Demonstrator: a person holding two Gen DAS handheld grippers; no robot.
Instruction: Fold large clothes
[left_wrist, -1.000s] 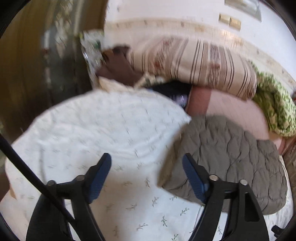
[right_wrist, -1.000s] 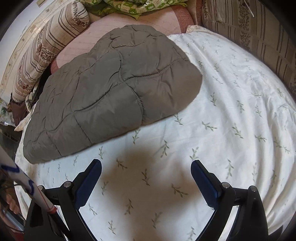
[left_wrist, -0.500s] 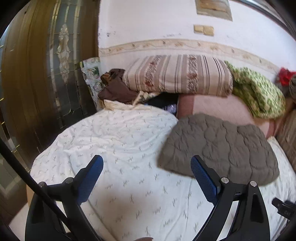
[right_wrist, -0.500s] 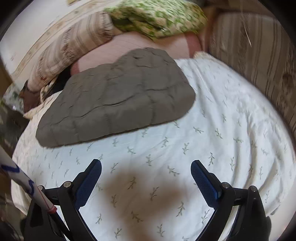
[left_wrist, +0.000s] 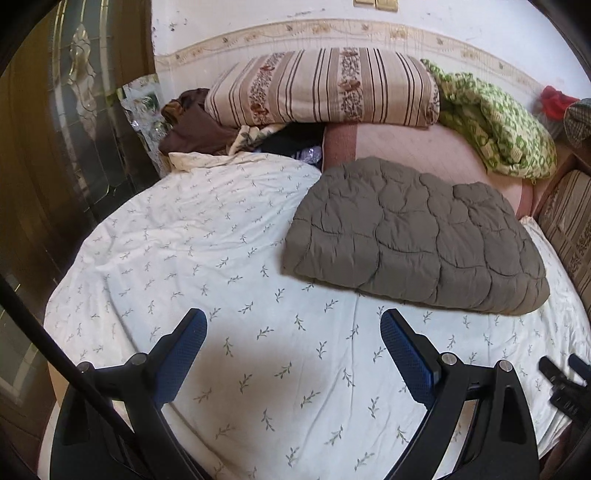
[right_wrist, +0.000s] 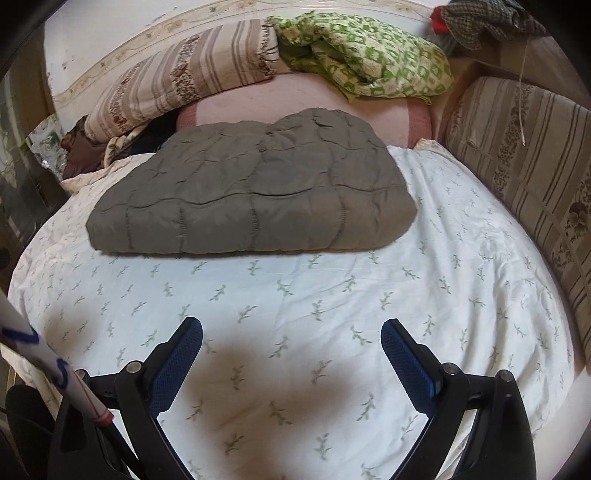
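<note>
A grey-brown quilted garment (left_wrist: 413, 236) lies folded into a thick rectangle on the white leaf-print sheet (left_wrist: 207, 251) of the bed. It also shows in the right wrist view (right_wrist: 255, 192). My left gripper (left_wrist: 293, 332) is open and empty, held above the sheet, well short of the garment. My right gripper (right_wrist: 291, 339) is open and empty, also above the bare sheet (right_wrist: 332, 295) in front of the garment. The tip of the right gripper (left_wrist: 565, 380) shows at the lower right of the left wrist view.
A striped bolster (left_wrist: 321, 88) and a green patterned blanket (left_wrist: 495, 122) lie at the head of the bed. Brown clothes (left_wrist: 192, 125) are piled at the back left. A dark ornate door (left_wrist: 74, 129) stands left. A striped cushion (right_wrist: 528, 162) lines the right side.
Both grippers have drawn back and risen away from the folded garment, so more of the bed and wall shows. Both stay open.
</note>
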